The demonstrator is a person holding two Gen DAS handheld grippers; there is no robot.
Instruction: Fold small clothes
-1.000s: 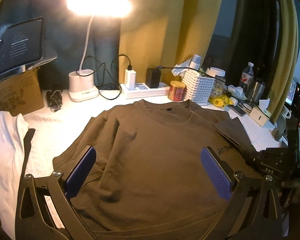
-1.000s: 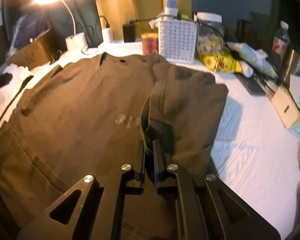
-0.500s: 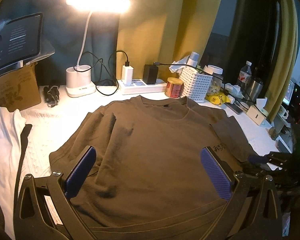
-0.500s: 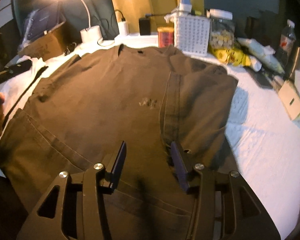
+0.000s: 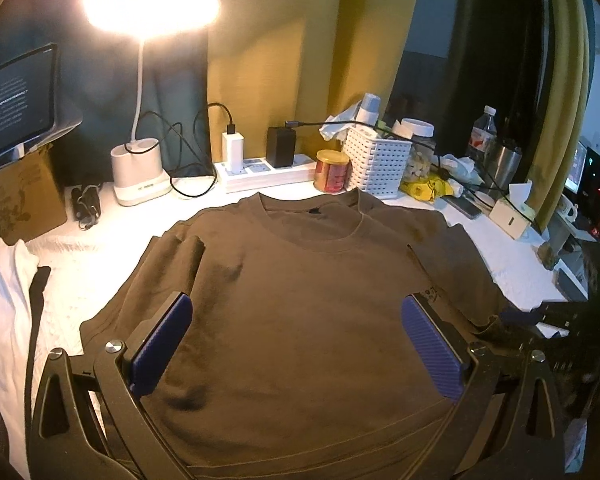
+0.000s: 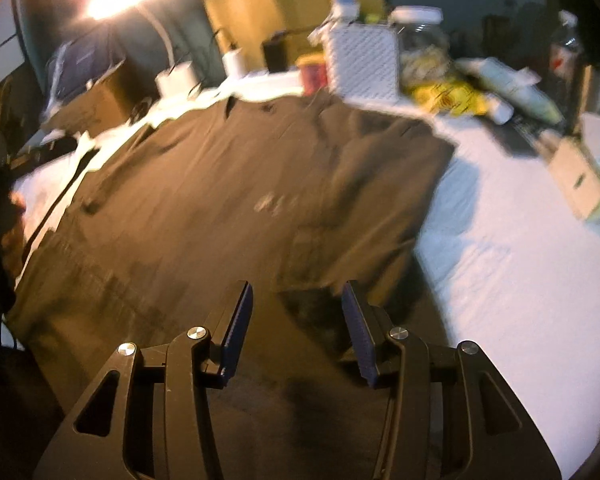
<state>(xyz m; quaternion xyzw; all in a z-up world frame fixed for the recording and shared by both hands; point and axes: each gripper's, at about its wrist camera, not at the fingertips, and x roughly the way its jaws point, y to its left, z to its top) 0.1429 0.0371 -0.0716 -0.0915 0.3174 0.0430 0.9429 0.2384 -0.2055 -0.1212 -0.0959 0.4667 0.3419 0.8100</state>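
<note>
A brown T-shirt [image 5: 300, 300] lies flat on the white table, collar toward the back, with its right sleeve folded inward over the body. My left gripper [image 5: 296, 340] is open wide and empty, hovering above the shirt's lower middle. My right gripper [image 6: 296, 320] is open and empty just above the lower end of the folded sleeve [image 6: 360, 208]; this view is motion-blurred. The right gripper also shows in the left wrist view [image 5: 540, 316], at the shirt's right edge.
A lit desk lamp [image 5: 140, 168], power strip [image 5: 268, 170], red tin [image 5: 332, 166], white basket [image 5: 378, 160], jar, bottle and snack packets line the back. White cloth [image 5: 8, 300] lies at left beside a cardboard box [image 5: 16, 200].
My right gripper opened and let go of the sleeve, which now lies folded on the shirt, then drew back. My left gripper stayed open and pulled back and up slightly.
</note>
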